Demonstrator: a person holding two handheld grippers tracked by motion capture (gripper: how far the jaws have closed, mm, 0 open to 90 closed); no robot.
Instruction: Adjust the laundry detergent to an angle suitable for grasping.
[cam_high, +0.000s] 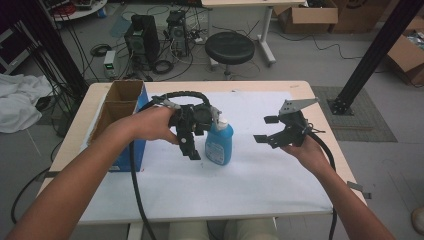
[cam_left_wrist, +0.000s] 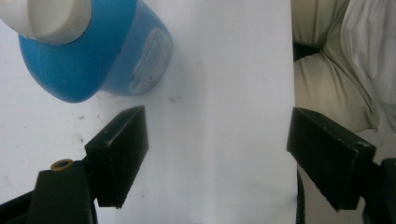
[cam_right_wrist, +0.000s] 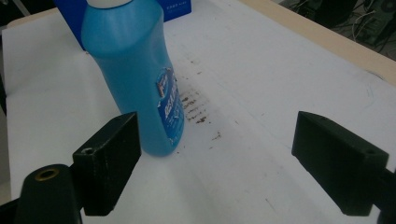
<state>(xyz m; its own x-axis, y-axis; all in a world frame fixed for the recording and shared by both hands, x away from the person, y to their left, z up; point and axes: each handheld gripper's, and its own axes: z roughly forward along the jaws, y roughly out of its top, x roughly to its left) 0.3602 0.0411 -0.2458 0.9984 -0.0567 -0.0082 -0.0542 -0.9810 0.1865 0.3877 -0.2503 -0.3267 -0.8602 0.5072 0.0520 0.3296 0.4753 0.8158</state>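
- The blue bottle (cam_high: 219, 143) stands upright at the centre of the high view, long axis vertical, white cap (cam_high: 222, 121) pointing up (label facing the lower right).
- It is smooth, glossy plastic with rounded shoulders, on a white sheet (cam_high: 260, 175) with brown specks.
- The left gripper (cam_high: 190, 150), just left of the bottle, has its jaws spread and empty.
- The right gripper (cam_high: 265, 129), at centre right, is also released, well apart from the bottle.
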